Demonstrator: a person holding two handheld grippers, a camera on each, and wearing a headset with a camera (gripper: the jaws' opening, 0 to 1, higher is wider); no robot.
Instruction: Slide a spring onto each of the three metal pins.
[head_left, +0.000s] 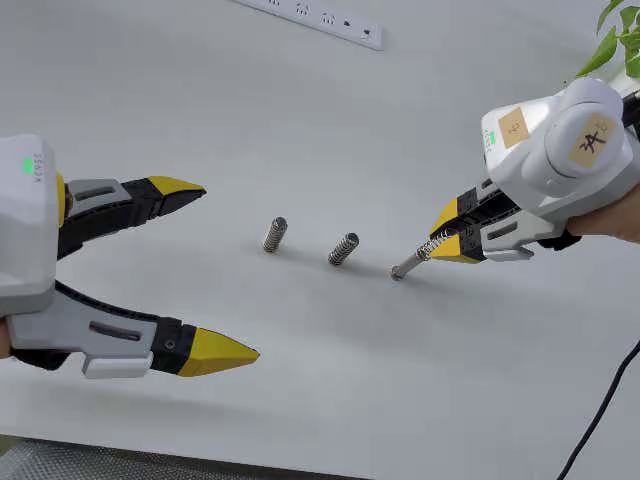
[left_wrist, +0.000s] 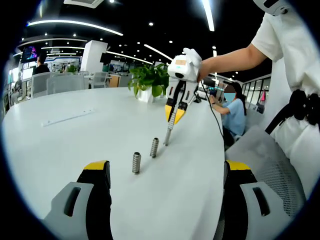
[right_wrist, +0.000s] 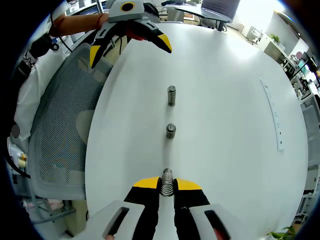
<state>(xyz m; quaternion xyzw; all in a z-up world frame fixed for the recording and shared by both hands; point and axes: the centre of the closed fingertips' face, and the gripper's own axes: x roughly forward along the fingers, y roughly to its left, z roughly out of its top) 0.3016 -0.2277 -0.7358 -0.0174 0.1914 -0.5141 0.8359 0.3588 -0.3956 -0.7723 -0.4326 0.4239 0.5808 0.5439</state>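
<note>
Pinching a spring (head_left: 432, 243) at its jaw tips, the right gripper (head_left: 447, 238) holds it just above the bare pin (head_left: 403, 268). The coil looks light, springy and easily crushed, so a gentle mid-coil grip suits. The left gripper (head_left: 231, 270) has its jaws spread wide, with two sprung pins (head_left: 275, 234) beyond them.

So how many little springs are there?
3. In the head view, the left spring and middle spring stand upright on the table; the third spring is pinched in the right claw, over a pin. None looks hidden.
</note>
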